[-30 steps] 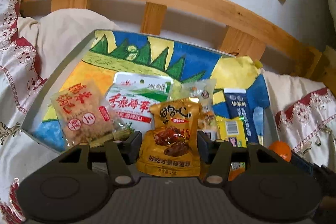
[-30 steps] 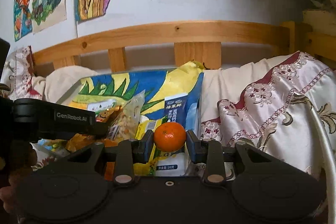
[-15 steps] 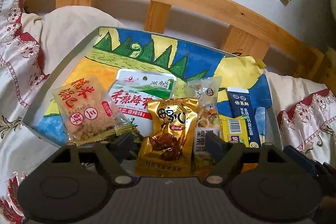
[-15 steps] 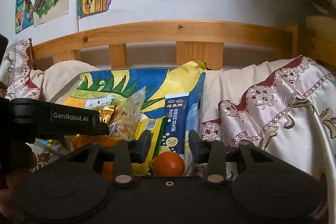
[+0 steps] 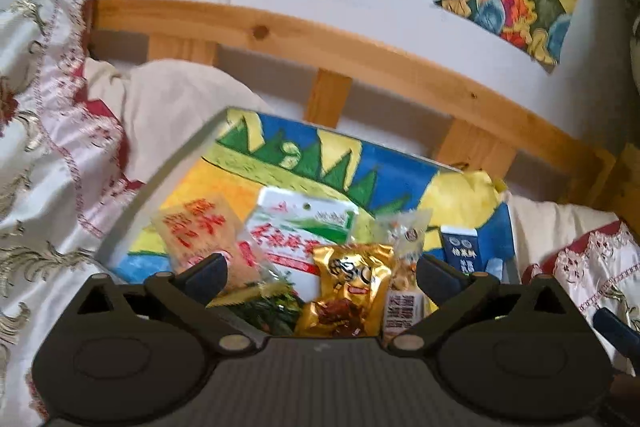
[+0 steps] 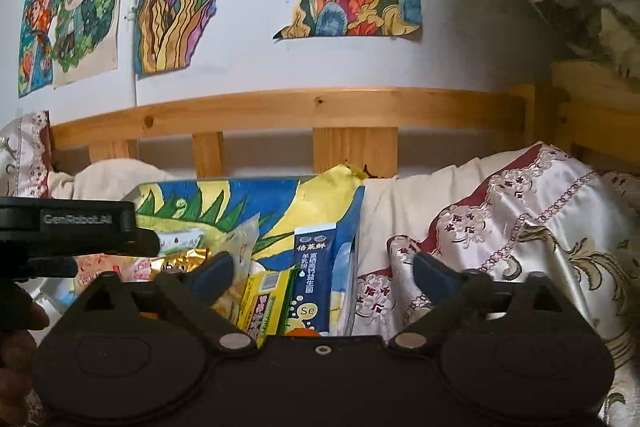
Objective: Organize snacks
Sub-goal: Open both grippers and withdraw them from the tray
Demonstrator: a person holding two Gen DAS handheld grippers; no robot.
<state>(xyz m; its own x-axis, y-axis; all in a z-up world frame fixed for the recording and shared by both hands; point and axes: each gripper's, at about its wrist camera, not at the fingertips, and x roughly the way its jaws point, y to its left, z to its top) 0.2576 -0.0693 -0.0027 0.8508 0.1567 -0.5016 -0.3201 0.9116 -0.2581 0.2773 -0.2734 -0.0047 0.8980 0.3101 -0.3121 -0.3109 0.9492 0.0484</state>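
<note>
Both grippers — left (image 5: 320,273) and right (image 6: 322,273) — are opening, nothing clamped. The gold pouch (image 5: 346,291) lies in the tray (image 5: 160,187) between the left fingers. It looks light, crinkly, slippery (take the sealed top edge).

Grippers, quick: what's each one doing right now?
Left gripper: jaws opening, holding nothing; gold snack pouch lies loose between them.
Right gripper: jaws opening, holding nothing.

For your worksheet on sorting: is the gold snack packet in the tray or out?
In: the gold snack packet lies inside the tray, unheld.
</note>
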